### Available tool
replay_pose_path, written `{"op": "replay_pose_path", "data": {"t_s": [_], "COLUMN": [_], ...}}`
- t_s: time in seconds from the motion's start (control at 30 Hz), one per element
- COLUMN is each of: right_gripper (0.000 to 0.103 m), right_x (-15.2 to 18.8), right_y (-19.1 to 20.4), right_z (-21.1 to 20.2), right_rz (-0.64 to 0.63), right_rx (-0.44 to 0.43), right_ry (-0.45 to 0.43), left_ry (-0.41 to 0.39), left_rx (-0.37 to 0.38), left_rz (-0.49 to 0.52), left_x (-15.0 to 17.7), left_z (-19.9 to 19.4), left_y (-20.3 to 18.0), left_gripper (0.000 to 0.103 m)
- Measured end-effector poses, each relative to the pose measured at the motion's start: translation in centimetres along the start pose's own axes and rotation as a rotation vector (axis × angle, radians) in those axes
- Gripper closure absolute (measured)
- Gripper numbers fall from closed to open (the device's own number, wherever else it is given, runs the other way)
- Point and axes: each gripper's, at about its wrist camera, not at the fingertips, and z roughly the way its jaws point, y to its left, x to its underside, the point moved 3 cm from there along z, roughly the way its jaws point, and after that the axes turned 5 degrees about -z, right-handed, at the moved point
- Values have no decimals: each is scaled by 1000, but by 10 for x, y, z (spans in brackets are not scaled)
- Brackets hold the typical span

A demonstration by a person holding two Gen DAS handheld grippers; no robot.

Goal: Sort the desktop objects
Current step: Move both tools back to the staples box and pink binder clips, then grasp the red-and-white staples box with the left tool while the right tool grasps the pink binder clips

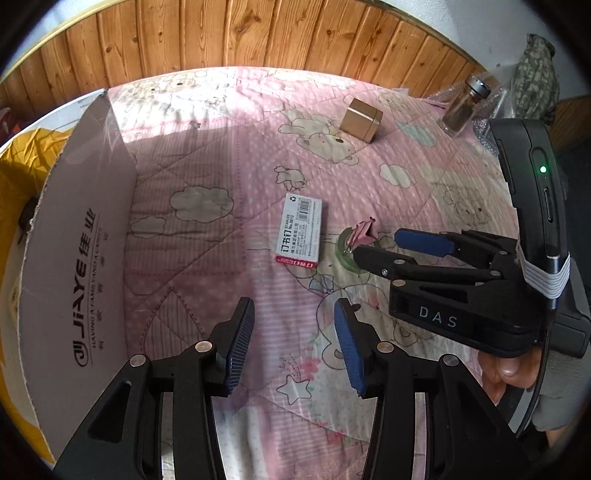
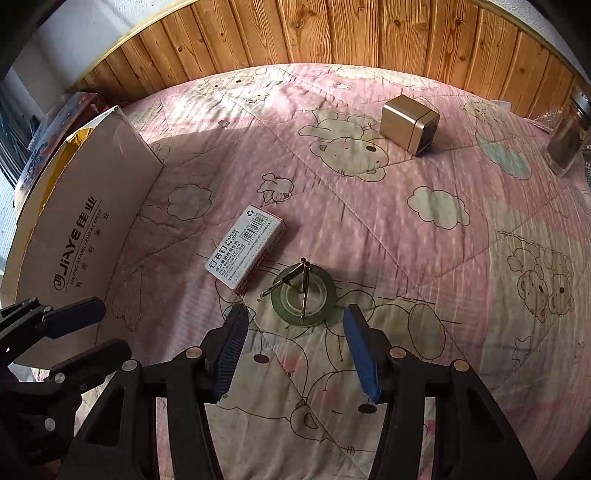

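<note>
**A:** What were the two grippers doing?

**B:** Both were empty. The left gripper (image 1: pixel 293 345) hung over the pink cartoon-print quilt (image 1: pixel 229 155), its blue-padded fingers (image 1: pixel 240 347) spread wide with only fabric between them. The right gripper (image 2: pixel 295 354) was equally wide apart, touching nothing, with its tips just short of a roll of green tape (image 2: pixel 303 291).

**A:** Where did the desk items lie?

**B:** The tape roll lay flat on the quilt. A binder clip (image 2: pixel 295 282) rested on top of it; its metal handles (image 2: pixel 303 288) crossed the roll's hole, and in the left wrist view the clip's body looked pink. Just to the left of the roll, apart from it, lay a box of staples (image 2: pixel 246 248), barcode side up. Farther back stood a small gold tin (image 2: pixel 409 122), and at the far right edge a glass jar (image 2: pixel 567 138) with a metal lid.

**A:** Anything else?

**B:** A cardboard box (image 2: pixel 85 221) printed "JIAYE" stood along the left edge of the quilt. Wooden panelling (image 2: pixel 332 33) ran behind the bed. In the left wrist view, the right gripper's fingers reached in from the right, one above the other, close to the tape roll.
</note>
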Motion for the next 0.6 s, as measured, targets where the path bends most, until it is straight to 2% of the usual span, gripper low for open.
{"op": "replay_pose_path", "data": {"t_s": [0.13, 0.2, 0.43, 0.57, 0.6], "right_gripper": [55, 66, 67, 68, 68], "right_x": [-10, -13, -21, -29, -30], "right_y": [-3, -6, -25, -46, -49], "right_z": [17, 25, 17, -1, -5], "right_rz": [-17, -20, 3, 69, 80], "right_rx": [12, 0, -45, -82, -93], "right_ry": [-4, 2, 3, -16, -20], "left_ry": [4, 10, 33, 24, 42], "left_rx": [4, 3, 46, -17, -10], "left_rz": [19, 24, -15, -4, -16], "left_x": [-15, -21, -35, -41, -40], "left_z": [21, 32, 64, 80, 86], "left_y": [-5, -6, -7, -10, -8], "left_gripper": [54, 54, 52, 49, 49]}}
